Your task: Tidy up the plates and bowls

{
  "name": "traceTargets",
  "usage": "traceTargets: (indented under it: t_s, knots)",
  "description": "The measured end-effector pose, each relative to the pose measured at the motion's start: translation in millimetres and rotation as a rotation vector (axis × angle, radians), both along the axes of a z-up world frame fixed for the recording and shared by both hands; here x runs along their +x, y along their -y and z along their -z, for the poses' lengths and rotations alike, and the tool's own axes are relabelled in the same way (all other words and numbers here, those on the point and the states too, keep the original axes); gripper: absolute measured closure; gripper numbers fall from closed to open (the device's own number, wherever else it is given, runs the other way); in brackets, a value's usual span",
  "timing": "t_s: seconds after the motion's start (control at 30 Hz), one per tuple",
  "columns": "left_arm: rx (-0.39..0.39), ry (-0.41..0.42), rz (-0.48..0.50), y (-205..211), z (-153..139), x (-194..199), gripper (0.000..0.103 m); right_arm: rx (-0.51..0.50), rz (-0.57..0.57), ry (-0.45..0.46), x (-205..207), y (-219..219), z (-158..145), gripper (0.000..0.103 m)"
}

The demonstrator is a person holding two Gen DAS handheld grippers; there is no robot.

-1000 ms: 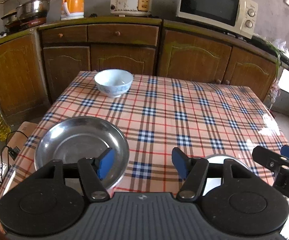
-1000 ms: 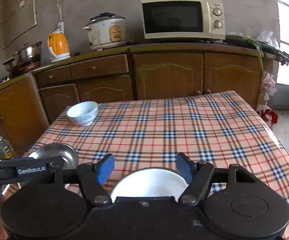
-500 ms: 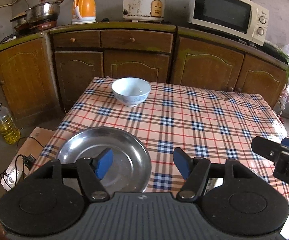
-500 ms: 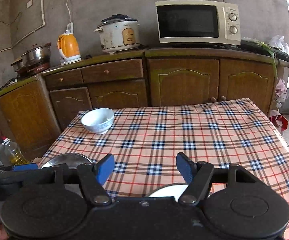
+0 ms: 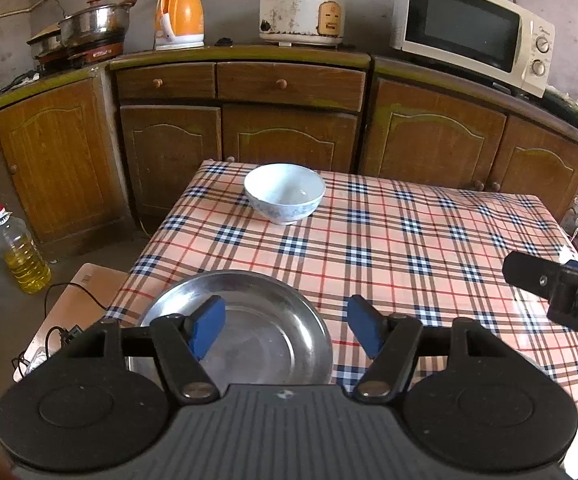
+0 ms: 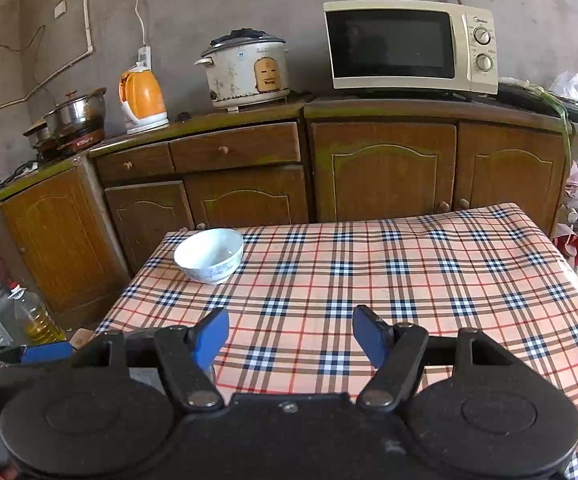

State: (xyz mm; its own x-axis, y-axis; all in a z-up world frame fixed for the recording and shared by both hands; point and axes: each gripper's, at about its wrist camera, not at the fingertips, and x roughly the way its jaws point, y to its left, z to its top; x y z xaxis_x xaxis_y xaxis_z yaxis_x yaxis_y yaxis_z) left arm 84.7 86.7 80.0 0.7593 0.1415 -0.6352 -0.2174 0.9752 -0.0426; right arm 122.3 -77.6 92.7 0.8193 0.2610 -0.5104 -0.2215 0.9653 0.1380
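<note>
A white bowl with a blue pattern [image 5: 284,193] stands at the far left of the plaid table [image 5: 409,240]; it also shows in the right wrist view [image 6: 209,255]. A steel plate [image 5: 257,332] lies at the near left edge, right under my left gripper [image 5: 287,330], which is open and empty above it. My right gripper [image 6: 290,338] is open and empty above the table's near side; its body shows at the right of the left wrist view [image 5: 561,292]. The white plate seen earlier is hidden.
Wooden cabinets [image 5: 289,136] stand behind the table with a kettle [image 5: 179,16], rice cooker [image 5: 303,8], microwave [image 5: 473,28] and pots [image 5: 93,32] on top. An oil bottle [image 5: 23,256] and a cardboard box with a cable [image 5: 77,304] are on the floor at the left.
Both grippers have pulled back and risen. The steel plate and bowl sit lower in view. The white plate has dropped out of the right wrist view.
</note>
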Motion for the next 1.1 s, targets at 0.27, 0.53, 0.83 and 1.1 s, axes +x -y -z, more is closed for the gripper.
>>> traceTargets:
  t_s: [0.27,0.53,0.83,1.1]
  knots:
    - [-0.002,-0.014,-0.011,-6.1,4.5,8.2,0.034,-0.002,-0.018,-0.015,13.2,-12.2,5.4,0.022]
    - [0.005,-0.025,-0.023,-14.7,7.0,18.9,0.034,-0.002,-0.04,-0.026,27.8,-25.3,8.6,0.022]
    - [0.02,-0.032,-0.031,-21.2,9.8,31.1,0.034,0.002,-0.055,-0.038,45.6,-37.3,11.8,0.022]
    - [0.03,-0.043,-0.039,-27.7,13.0,46.4,0.034,0.003,-0.069,-0.047,66.4,-45.8,15.2,0.022]
